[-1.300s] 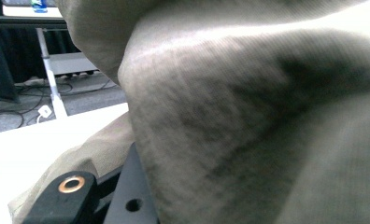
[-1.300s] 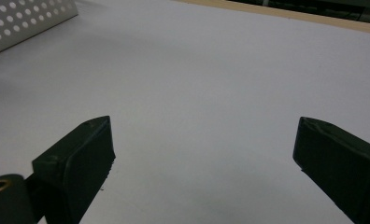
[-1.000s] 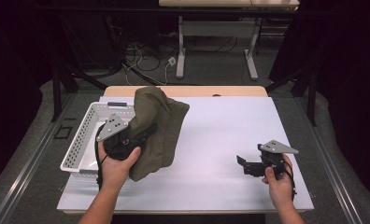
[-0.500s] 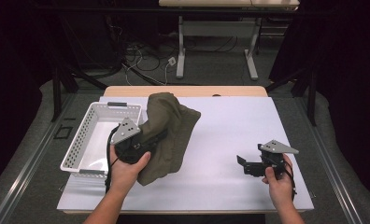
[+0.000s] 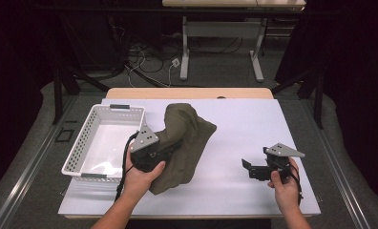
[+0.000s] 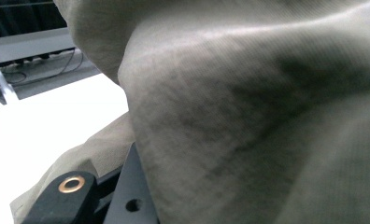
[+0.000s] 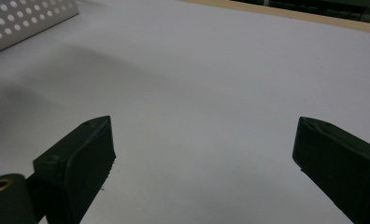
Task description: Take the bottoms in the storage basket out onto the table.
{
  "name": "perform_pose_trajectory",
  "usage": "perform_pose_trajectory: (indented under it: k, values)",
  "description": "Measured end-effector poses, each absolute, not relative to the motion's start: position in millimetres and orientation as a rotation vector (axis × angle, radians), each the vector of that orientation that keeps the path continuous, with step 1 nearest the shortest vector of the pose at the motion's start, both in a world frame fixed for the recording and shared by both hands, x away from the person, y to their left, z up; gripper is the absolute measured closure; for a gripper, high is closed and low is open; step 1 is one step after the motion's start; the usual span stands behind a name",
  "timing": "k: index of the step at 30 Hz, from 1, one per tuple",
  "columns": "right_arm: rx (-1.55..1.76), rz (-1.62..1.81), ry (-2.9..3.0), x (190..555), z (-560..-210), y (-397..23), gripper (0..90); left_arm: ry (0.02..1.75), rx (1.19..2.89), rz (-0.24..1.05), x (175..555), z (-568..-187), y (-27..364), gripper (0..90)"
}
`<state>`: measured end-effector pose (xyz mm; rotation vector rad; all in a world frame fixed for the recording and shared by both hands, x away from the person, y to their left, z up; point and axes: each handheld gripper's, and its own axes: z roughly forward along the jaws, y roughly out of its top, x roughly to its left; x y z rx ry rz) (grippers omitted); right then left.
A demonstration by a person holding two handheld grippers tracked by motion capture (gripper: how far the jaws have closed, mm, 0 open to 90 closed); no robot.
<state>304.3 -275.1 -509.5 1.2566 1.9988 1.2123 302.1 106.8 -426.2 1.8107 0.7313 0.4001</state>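
Wide white counter point(image 5: 254, 143) under the lights, and just right of the white perforated basket point(image 5: 82, 143) at its left side, an olive-green cloth point(image 5: 187, 138) bunches up in a tall heap, its lower edge trailing toward the near side. The left gripper point(image 5: 163, 148) is buried in that cloth, fabric draped over its jaws and crowding the left gripper view point(image 6: 248, 121), so it's clamped on the cloth. Over on the right, well apart from the heap, the right gripper point(image 5: 246, 167) sits low above bare counter, jaws spread wide, nothing between them
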Motion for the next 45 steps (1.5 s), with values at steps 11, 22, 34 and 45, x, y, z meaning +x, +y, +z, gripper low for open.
perform_pose_trajectory:
  k: [11,22,34,45]
  values:
    - [1.251,1.214,2.001,304,-509,-275,5.3,0.711,1.856,0.369,302,-438,93,72.4]
    - [1.257,1.204,2.003,304,-509,-275,5.4,0.698,1.902,0.341,303,-449,81,72.4]
    - [1.253,1.208,2.005,305,-510,-275,5.4,0.706,1.943,0.301,305,-465,69,72.3]
    - [1.245,1.202,2.010,305,-510,-275,5.5,0.713,1.985,0.284,309,-483,58,72.3]
